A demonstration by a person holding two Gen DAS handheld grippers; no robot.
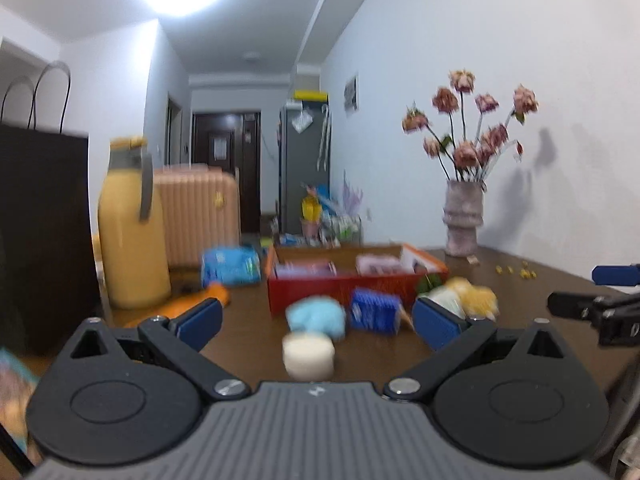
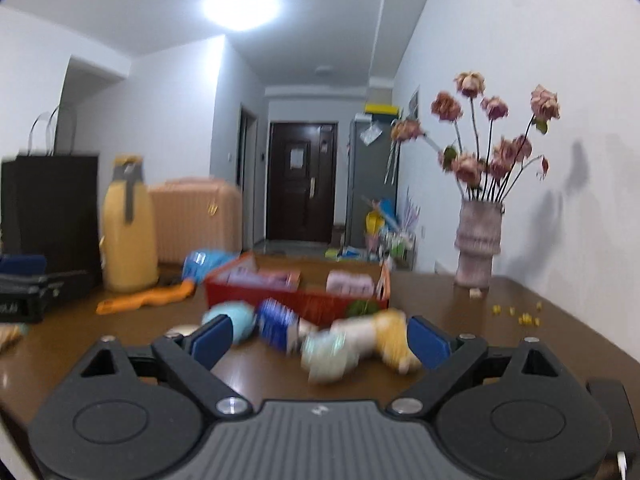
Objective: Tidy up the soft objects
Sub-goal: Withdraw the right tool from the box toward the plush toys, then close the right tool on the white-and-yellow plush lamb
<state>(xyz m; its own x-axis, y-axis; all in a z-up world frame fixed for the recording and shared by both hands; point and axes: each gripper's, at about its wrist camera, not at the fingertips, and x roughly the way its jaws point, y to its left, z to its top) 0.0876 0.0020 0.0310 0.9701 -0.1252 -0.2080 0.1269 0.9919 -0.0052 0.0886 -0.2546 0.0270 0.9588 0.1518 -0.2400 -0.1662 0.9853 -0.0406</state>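
Observation:
A red box [image 1: 340, 286] [image 2: 296, 300] stands mid-table with pink packets inside. In front of it lie soft items: a light blue plush [image 1: 318, 316] [image 2: 236, 320], a blue packet [image 1: 374, 310] [image 2: 276, 324], a white roll [image 1: 308, 354], a yellow and white plush [image 1: 472, 298] [image 2: 384, 336] and a pale green item [image 2: 330, 354]. My left gripper [image 1: 318, 320] is open and empty, just short of the white roll. My right gripper [image 2: 320, 340] is open and empty, its jaws either side of the green item and yellow plush. Both views are blurred.
A yellow flask [image 1: 130, 228] [image 2: 128, 226], a black paper bag [image 1: 40, 216] and an orange item [image 2: 148, 298] are at the left. A vase of dried flowers [image 1: 462, 220] [image 2: 478, 240] stands at the right by the wall. A blue packet [image 1: 230, 266] lies behind the box.

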